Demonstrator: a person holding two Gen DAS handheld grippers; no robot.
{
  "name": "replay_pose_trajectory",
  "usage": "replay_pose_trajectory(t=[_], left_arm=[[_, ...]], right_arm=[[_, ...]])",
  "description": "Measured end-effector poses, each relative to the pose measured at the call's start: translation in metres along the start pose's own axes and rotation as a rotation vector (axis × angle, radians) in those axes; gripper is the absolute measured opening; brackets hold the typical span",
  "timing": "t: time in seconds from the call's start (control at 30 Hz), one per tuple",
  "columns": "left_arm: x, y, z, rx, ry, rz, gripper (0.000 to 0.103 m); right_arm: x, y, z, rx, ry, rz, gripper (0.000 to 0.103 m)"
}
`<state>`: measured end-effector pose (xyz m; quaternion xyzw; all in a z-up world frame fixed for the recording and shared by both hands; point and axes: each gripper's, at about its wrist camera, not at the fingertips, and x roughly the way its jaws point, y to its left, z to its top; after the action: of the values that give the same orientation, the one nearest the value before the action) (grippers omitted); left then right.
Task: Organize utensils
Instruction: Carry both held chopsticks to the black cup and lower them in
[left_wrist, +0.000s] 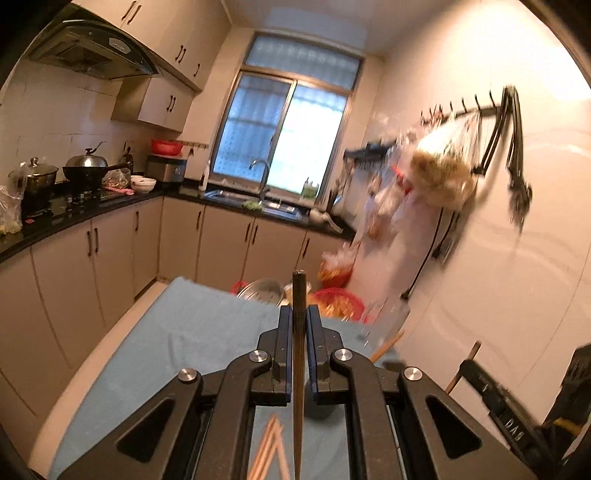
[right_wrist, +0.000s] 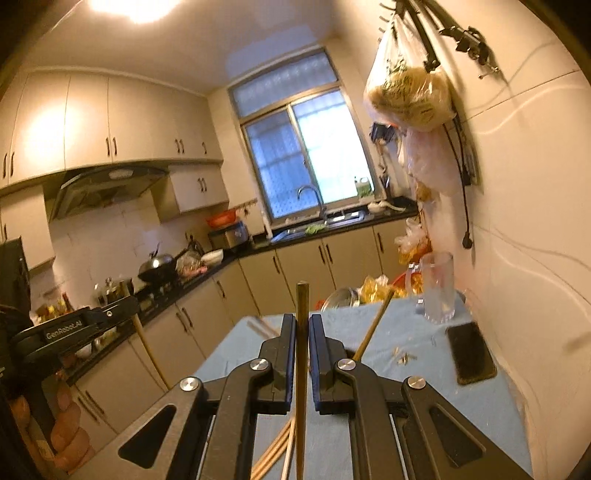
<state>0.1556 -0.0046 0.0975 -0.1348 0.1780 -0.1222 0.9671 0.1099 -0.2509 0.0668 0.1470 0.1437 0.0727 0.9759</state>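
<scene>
My left gripper (left_wrist: 299, 314) is shut on a dark brown chopstick (left_wrist: 298, 354) that stands up between its fingers, above the blue cloth-covered table (left_wrist: 192, 332). My right gripper (right_wrist: 302, 323) is shut on another dark brown chopstick (right_wrist: 301, 365), held the same way. Light wooden chopsticks (left_wrist: 271, 450) lie on the cloth under the left gripper, and more of them (right_wrist: 277, 454) under the right one. A clear glass mug (right_wrist: 437, 286) stands at the table's far right. A light chopstick (right_wrist: 373, 325) leans up toward it. The left gripper also shows in the right wrist view (right_wrist: 122, 306), at the left.
A black phone (right_wrist: 470, 352) lies on the cloth near the wall, with small scraps (right_wrist: 404, 357) beside it. Plastic bags (right_wrist: 410, 92) hang from wall hooks above. Metal bowls and red baskets (left_wrist: 332, 299) sit beyond the table. Counters, stove and sink (right_wrist: 317, 229) line the far walls.
</scene>
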Motion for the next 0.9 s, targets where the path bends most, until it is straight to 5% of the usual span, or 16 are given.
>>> replay_pose_trajectory(t=[0.43, 0.9], left_arm=[[0.073, -0.028, 0.031, -0.058, -0.085, -0.006, 0.007], [0.132, -0.036, 0.004, -0.047, -0.084, 0.031, 0.007]], right_arm=[[0.038, -0.024, 0.049, 0.059, -0.181, -0.059, 0.008], [0.083, -0.037, 0.045, 0.062, -0.222, -0.109, 0.008]])
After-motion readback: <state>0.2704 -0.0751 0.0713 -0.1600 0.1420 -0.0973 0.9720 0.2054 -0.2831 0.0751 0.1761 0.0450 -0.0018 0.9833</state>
